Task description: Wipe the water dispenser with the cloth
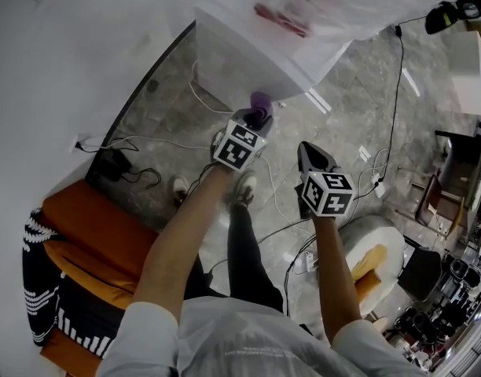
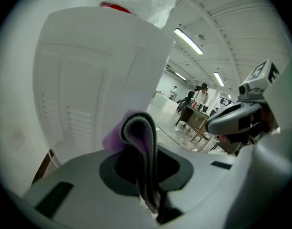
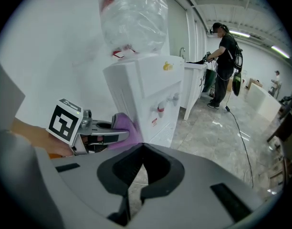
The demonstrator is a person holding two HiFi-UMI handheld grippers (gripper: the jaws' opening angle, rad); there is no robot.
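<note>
The white water dispenser (image 1: pixel 248 53) stands against the wall with a clear bottle (image 3: pixel 131 18) on top. My left gripper (image 1: pixel 255 120) is shut on a folded purple cloth (image 1: pixel 260 104), and the cloth (image 3: pixel 122 125) touches the dispenser's side panel (image 2: pixel 88 80) low down. In the left gripper view the cloth (image 2: pixel 136 132) sticks up from the jaws as a loop. My right gripper (image 1: pixel 307 154) hovers to the right of the left one, away from the dispenser (image 3: pixel 146 94). It is shut with nothing in it.
Cables (image 1: pixel 146 144) trail over the grey floor by the wall. An orange seat (image 1: pixel 91 226) is at the left, a round white object (image 1: pixel 374 250) at the right. A person (image 3: pixel 227 66) stands at a white counter (image 3: pixel 196 80) beyond the dispenser.
</note>
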